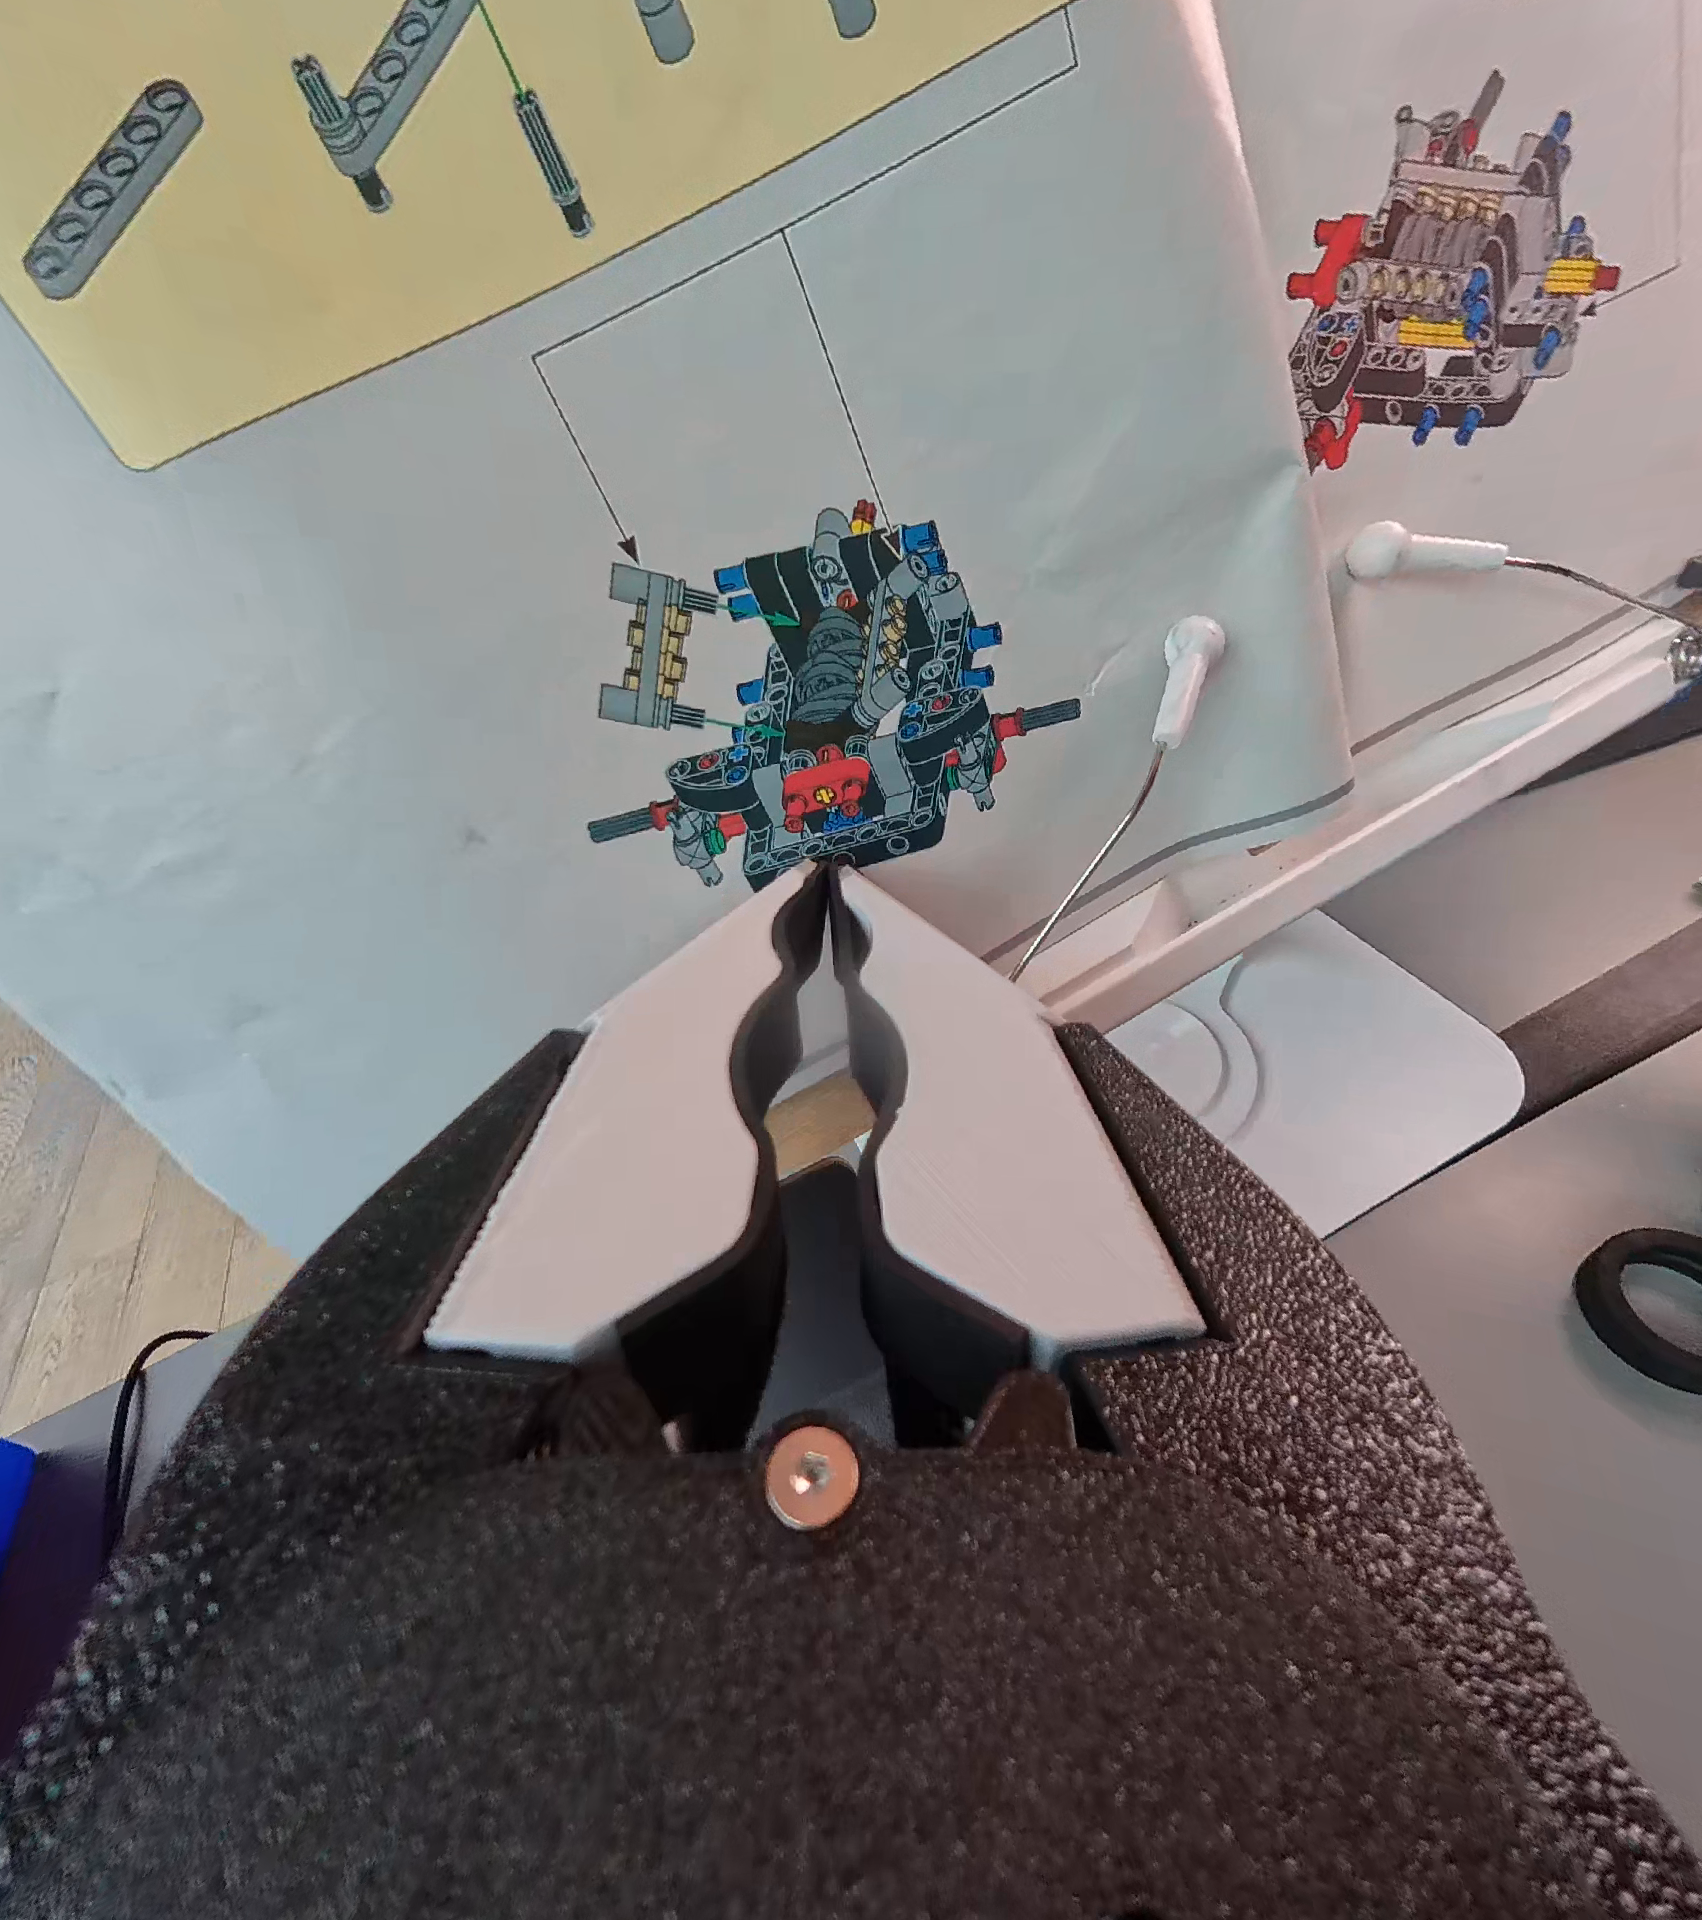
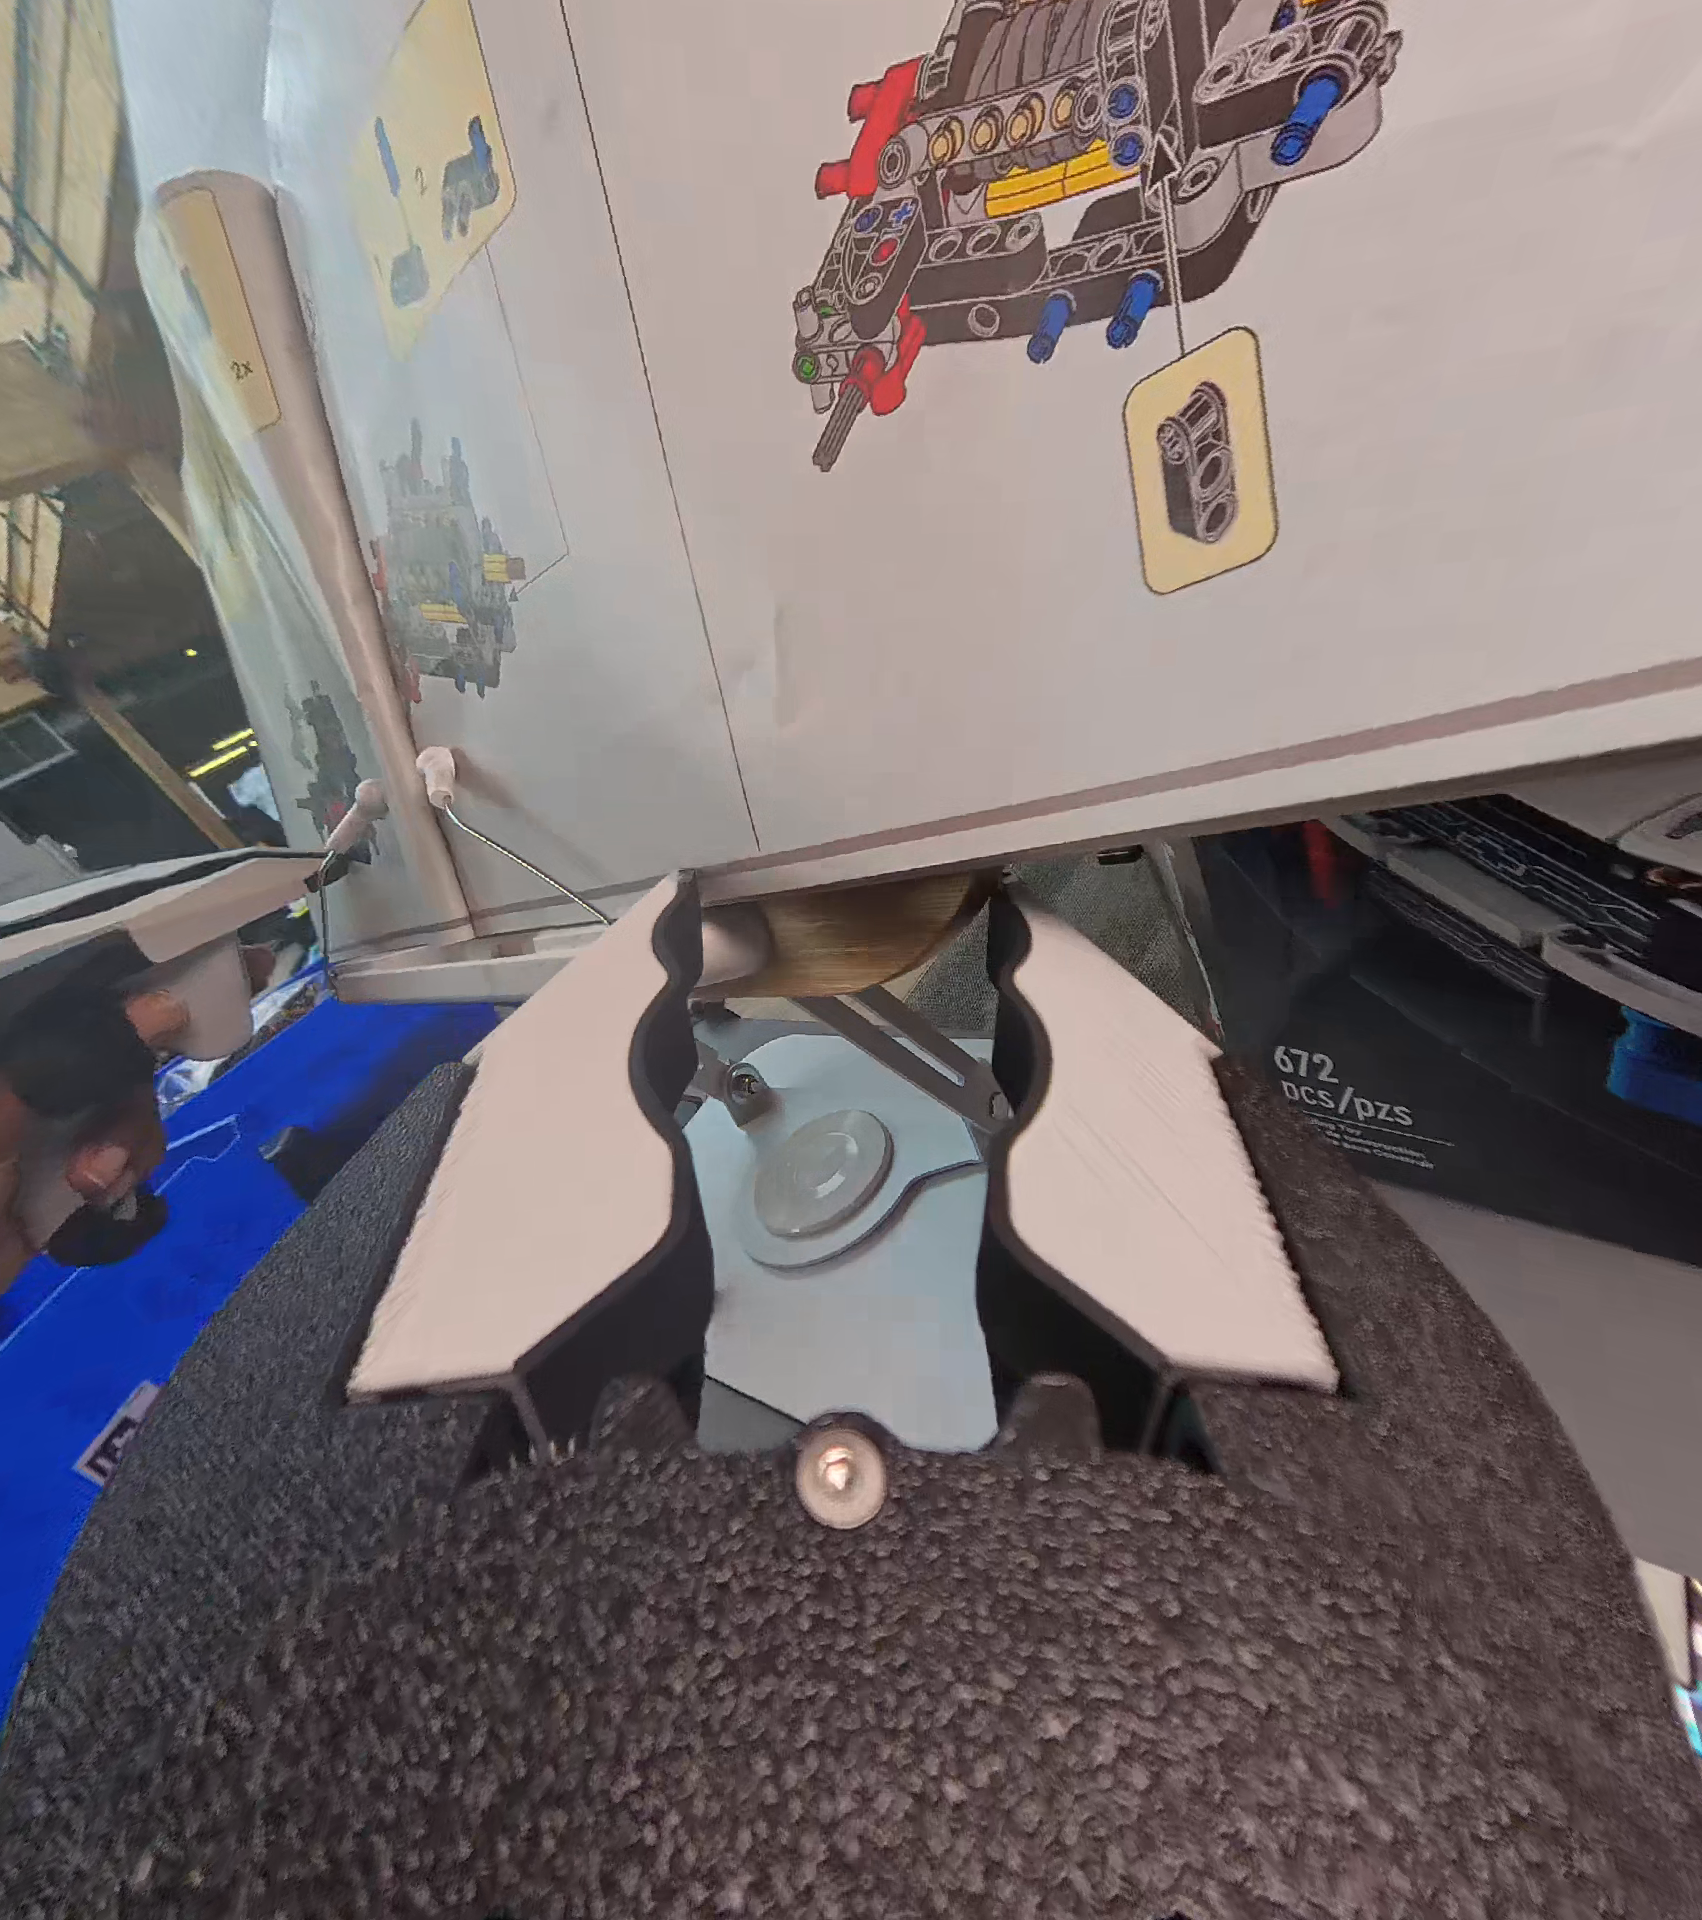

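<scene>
An open instruction booklet (image 1: 307, 644) with drawings of a brick model stands on a white stand (image 1: 1366, 1081). Two wire arms with white tips (image 1: 1185, 665) press on its pages. My left gripper (image 1: 826, 873) is shut, its tips right at the page below a drawing, with nothing seen between the pads. It also shows at the left of the right wrist view (image 2: 151, 914), with a hand behind it. My right gripper (image 2: 842, 899) is open just under the bottom edge of the right page (image 2: 1034, 644). A brown round part of the stand (image 2: 857, 945) lies behind the gap between its fingers.
Black rubber tyres (image 1: 1668, 1314) lie on the grey table at the right. A black toy box (image 2: 1553, 1039) stands behind the stand on the right. A blue sheet (image 2: 151, 1247) covers the left side. Wooden floor (image 1: 16, 1143) lies beyond. The gap from one gripper's tips to the other's is roughly 25 centimetres.
</scene>
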`<act>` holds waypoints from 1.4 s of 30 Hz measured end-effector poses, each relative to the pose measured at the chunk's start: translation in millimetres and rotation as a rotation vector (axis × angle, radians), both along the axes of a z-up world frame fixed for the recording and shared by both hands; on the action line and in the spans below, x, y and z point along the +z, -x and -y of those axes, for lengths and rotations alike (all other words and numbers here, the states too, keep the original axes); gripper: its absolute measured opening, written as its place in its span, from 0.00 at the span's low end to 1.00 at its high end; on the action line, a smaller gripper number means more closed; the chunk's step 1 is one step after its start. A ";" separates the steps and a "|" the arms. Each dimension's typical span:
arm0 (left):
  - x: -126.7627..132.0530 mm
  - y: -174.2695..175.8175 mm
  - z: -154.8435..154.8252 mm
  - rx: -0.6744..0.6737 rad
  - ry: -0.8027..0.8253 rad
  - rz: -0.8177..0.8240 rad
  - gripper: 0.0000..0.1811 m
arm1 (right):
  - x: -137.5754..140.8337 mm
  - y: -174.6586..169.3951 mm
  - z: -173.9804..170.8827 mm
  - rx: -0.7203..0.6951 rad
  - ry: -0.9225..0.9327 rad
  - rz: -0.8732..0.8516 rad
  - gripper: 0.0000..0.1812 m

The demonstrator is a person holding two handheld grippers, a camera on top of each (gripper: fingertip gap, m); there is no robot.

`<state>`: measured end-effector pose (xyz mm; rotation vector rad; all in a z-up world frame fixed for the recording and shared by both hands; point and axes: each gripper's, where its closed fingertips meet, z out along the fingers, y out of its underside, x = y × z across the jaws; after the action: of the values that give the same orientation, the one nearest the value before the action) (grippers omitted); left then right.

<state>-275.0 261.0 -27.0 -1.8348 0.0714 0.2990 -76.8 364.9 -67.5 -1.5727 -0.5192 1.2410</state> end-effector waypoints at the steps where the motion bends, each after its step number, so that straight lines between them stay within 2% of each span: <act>1: -1.4 2.7 -0.9 0.019 0.006 0.004 0.00 | -0.6 -1.2 2.7 -0.019 -0.017 0.011 0.30; 5: -0.8 3.5 -1.6 0.035 0.004 0.026 0.00 | -0.8 -1.6 3.6 -0.038 -0.019 0.054 0.30; 7: 2.8 2.7 2.9 0.042 -0.002 0.027 0.04 | -0.4 -2.4 3.2 -0.027 -0.013 0.080 0.31; 11: 29.1 -18.4 23.4 -0.028 -0.122 0.125 0.12 | 2.3 -15.2 11.1 -0.037 -0.008 0.110 0.31; 15: 59.7 -59.2 63.8 -0.156 -0.257 0.203 0.15 | 21.3 -54.3 20.4 -0.205 -0.194 0.159 0.23; 18: 62.7 -91.7 102.7 -0.238 -0.292 0.203 0.15 | 53.7 -76.9 20.9 -0.328 -0.395 0.193 0.12; 22: 39.5 -117.5 152.2 -0.261 -0.291 0.195 0.15 | 91.4 -81.2 -2.6 -0.383 -0.493 0.268 0.00; 25: 14.4 -125.9 184.2 -0.244 -0.276 0.215 0.19 | 109.9 -72.2 -27.6 -0.385 -0.529 0.346 0.00; 29: -22.2 -135.6 212.6 -0.242 -0.222 0.230 0.20 | 119.3 -60.5 -61.3 -0.398 -0.521 0.429 0.00; 34: -62.3 -145.0 217.5 -0.271 -0.136 0.230 0.21 | 122.2 -53.3 -80.2 -0.397 -0.495 0.455 0.00; 42: -79.8 -156.7 211.5 -0.319 -0.098 0.201 0.22 | 94.8 -63.0 -73.7 -0.373 -0.497 0.459 0.00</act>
<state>-118.3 49.5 -106.8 -1.7159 0.2034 -0.1036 -13.8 438.6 27.3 -1.4297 -0.7195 0.4183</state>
